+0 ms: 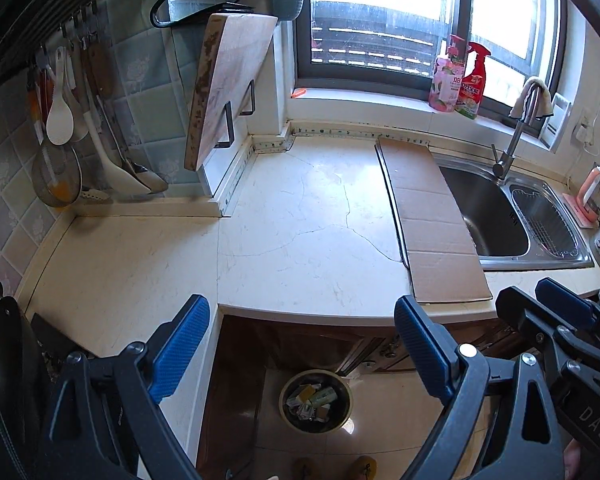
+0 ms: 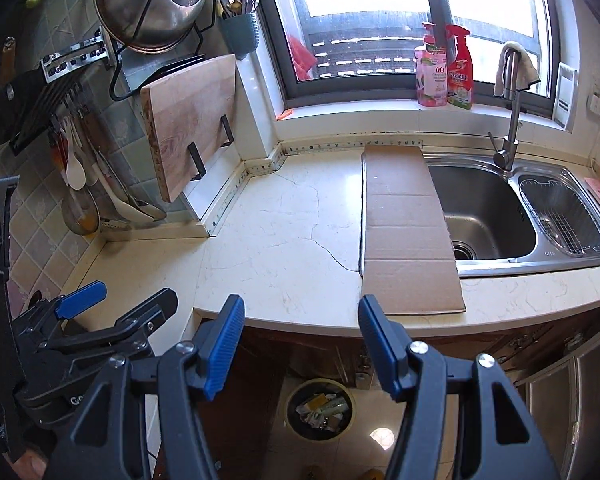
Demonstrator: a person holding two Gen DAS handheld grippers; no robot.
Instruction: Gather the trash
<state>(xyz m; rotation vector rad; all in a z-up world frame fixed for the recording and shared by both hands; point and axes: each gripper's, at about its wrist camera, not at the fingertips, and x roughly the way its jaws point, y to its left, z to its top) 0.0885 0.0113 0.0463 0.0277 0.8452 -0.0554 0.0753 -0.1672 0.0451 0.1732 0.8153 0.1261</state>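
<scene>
Counter (image 2: 284,248) bare; bin (image 2: 320,408) of trash below between both grippers: left (image 1: 300,344), right (image 2: 300,344), jaws released, empty.

Both views are lit by strong daylight from the window (image 2: 380,20), whose panes are blown out to white. The desk (image 2: 284,240) is evenly bright; the floor below is dimmer. Straight lines are bowed by fisheye distortion, and corners are vignetted black.

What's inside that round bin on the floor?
The bin holds crumpled wrappers and packets, yellow, green and white. Whatever lies under that top layer is covered.
</scene>
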